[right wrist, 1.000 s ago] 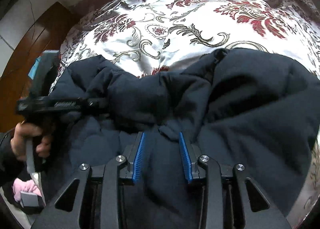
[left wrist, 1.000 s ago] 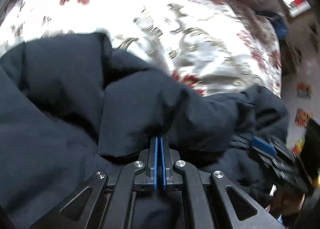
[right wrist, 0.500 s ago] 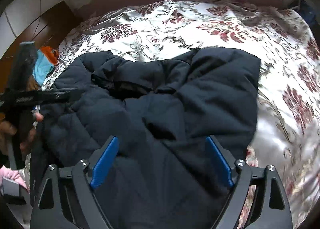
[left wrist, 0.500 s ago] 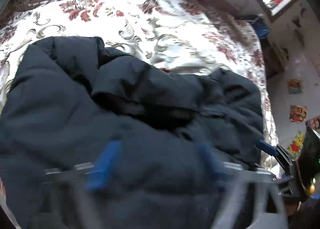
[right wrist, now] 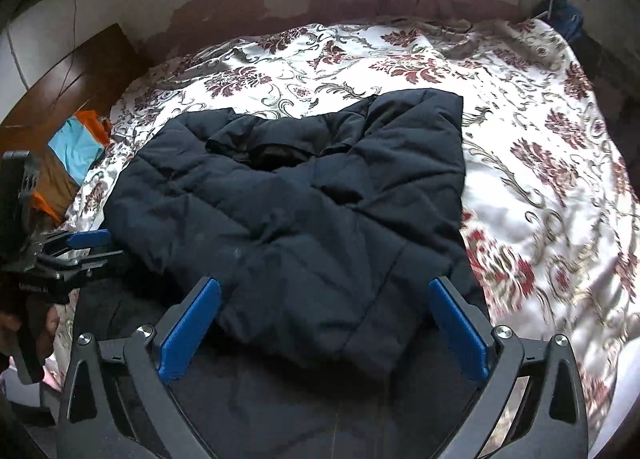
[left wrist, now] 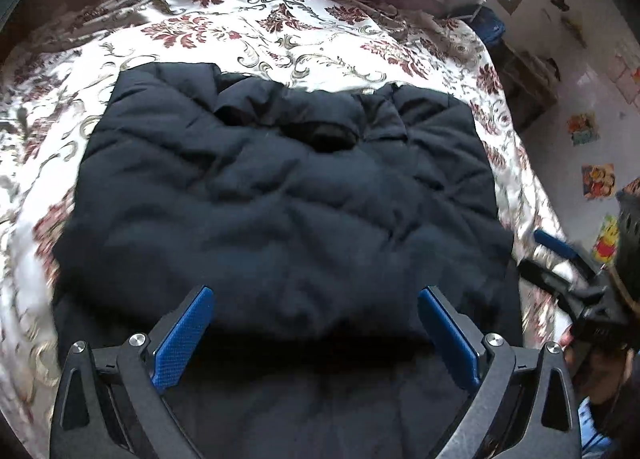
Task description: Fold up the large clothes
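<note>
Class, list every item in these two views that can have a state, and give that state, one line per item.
Dark puffer jacket: folded over on itself, lying on the bed, held by neither tool.
Left tool: open, holding nothing, above the jacket's near edge.
Right tool: open, holding nothing, above the jacket's near edge.
Floral bedspread: spread over the bed, lightly wrinkled.
Orange and blue clothes: bunched beside the bed.
</note>
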`<control>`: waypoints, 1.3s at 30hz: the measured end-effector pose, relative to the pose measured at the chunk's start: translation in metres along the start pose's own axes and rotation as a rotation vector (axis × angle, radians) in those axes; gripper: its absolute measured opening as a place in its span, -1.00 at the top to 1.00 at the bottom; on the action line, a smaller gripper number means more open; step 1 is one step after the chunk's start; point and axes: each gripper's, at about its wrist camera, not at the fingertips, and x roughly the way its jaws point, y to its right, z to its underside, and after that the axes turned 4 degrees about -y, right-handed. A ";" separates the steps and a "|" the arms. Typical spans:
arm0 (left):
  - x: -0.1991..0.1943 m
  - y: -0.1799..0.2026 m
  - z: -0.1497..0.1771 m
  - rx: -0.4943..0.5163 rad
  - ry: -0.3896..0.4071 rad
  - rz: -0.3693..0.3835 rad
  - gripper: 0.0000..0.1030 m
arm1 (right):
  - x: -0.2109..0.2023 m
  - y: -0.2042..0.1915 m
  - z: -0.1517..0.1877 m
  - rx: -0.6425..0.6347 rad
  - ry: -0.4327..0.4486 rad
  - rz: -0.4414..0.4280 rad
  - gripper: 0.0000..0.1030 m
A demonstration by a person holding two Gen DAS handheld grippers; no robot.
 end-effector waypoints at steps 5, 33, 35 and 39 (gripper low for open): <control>-0.019 0.000 0.044 0.057 0.001 -0.085 -0.99 | -0.023 -0.010 0.036 -0.043 0.001 0.060 -0.97; -0.062 -0.010 0.283 0.204 -0.211 -0.446 -0.99 | -0.065 -0.079 0.247 -0.512 -0.341 0.245 -0.96; -0.057 -0.006 0.291 0.233 -0.221 -0.452 -0.99 | -0.064 -0.080 0.258 -0.542 -0.350 0.257 -0.96; -0.051 -0.002 0.299 0.266 -0.212 -0.459 -0.99 | -0.055 -0.082 0.282 -0.633 -0.359 0.330 -0.96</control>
